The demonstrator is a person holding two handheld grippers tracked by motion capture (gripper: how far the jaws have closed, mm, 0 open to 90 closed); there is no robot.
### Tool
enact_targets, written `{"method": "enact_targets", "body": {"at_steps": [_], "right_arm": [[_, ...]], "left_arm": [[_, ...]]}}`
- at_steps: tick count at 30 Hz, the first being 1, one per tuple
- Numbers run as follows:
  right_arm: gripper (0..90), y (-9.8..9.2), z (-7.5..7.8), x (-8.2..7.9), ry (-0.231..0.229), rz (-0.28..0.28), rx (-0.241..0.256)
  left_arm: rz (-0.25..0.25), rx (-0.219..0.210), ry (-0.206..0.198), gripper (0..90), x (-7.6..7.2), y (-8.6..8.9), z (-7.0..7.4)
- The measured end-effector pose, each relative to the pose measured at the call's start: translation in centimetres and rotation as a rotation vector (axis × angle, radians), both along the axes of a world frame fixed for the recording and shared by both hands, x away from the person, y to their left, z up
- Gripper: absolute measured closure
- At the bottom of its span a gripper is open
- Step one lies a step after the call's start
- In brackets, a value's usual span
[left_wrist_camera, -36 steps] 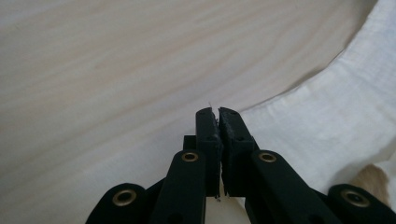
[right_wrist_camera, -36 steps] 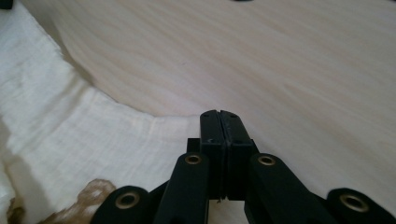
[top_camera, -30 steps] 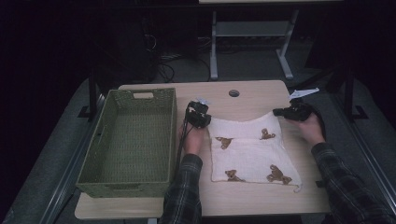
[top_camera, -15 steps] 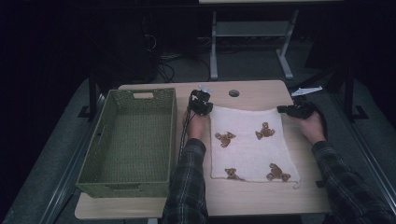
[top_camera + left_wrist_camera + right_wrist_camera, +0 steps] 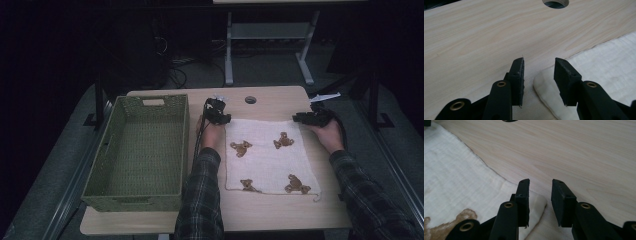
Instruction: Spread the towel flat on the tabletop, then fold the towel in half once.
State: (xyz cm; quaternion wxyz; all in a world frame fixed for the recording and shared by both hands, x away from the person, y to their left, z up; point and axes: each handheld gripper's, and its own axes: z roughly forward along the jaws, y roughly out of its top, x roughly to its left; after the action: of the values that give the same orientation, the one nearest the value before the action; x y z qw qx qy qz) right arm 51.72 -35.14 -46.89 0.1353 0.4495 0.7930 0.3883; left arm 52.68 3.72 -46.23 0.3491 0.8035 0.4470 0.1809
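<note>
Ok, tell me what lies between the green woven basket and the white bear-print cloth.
In the high view, the person's left forearm and the left gripper lie between the green woven basket and the white bear-print cloth, over bare wooden table.

Cream bear-print cloth (image 5: 270, 157) flat on table (image 5: 280, 102) — green basket (image 5: 140, 150) beside

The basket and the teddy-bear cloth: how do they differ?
The basket is green, woven and deep-walled; the cloth is cream, flat and printed with brown bears. The basket lies left of the left gripper; the cloth lies between both grippers. Both rest on the table.
</note>
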Motion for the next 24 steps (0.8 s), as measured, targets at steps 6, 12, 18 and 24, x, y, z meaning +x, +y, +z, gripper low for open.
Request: {"method": "enact_targets", "body": {"at_steps": [6,12,18,24], "right_arm": [[68.6,0.4,-0.6,0.2,0.015,0.015,-0.032],[75.0,0.6,-0.8,0.1,0.020,0.015,-0.041],[85.2,0.6,-0.7,0.1,0.021,0.023,-0.049],[86.2,0.1,-0.2,-0.2,0.015,0.025,-0.011]], "left_arm": [[-0.012,0.029,0.022,58.8,0.1,0.0,-0.6],[-0.018,0.032,0.027,61.1,0.2,0.0,-0.9],[-0.041,0.011,0.042,85.3,0.1,-0.1,-0.8],[-0.043,-0.021,0.024,87.7,-0.4,0.3,0.3]]}}
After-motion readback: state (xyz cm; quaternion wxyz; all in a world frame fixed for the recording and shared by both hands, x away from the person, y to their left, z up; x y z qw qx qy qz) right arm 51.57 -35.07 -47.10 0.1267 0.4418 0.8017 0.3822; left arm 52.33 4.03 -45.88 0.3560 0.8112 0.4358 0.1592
